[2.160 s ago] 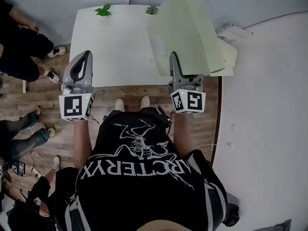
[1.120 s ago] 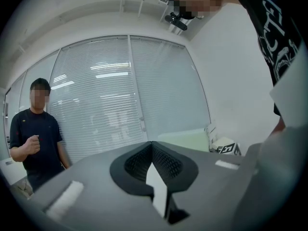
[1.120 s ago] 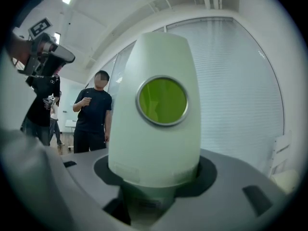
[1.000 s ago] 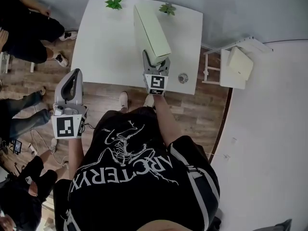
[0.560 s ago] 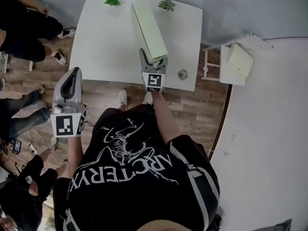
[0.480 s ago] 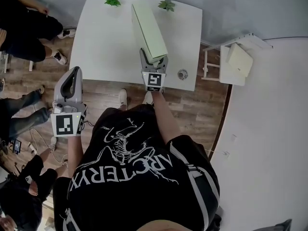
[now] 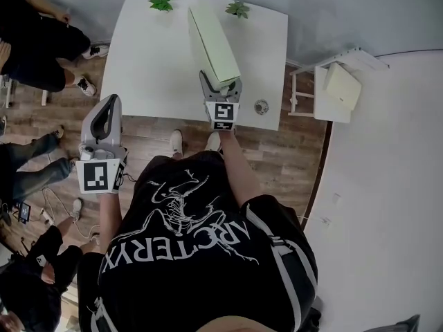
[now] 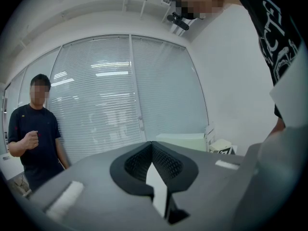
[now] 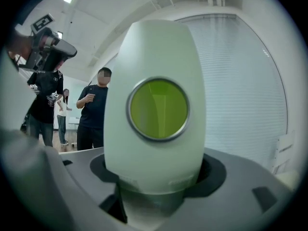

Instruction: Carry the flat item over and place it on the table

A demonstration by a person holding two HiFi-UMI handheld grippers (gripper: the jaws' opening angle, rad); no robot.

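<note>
The flat item is a pale green panel [image 7: 214, 41] with a round green disc [image 9: 159, 109] on its face. My right gripper [image 7: 221, 89] is shut on its near end and holds it on edge over the white table [image 7: 152, 61]. I cannot tell if the panel touches the table. In the right gripper view the panel [image 9: 156, 71] rises straight out of the right gripper [image 9: 156, 189]. My left gripper [image 7: 108, 118] hangs left of the table's front edge, shut and holding nothing; the left gripper view shows the left gripper [image 8: 152, 147] with its jaws pressed together.
Two small plants [image 7: 161, 3] [image 7: 237, 8] stand at the table's far edge. A small round object [image 7: 261, 106] lies near its front right corner. A white stand [image 7: 311, 81] to the right bears another pale green item [image 7: 342, 85]. People [image 7: 31, 47] stand at the left.
The right gripper has carried the panel from the stand at the right to over the table's middle. Over the last half second it barely moves. The left gripper has risen slightly.
</note>
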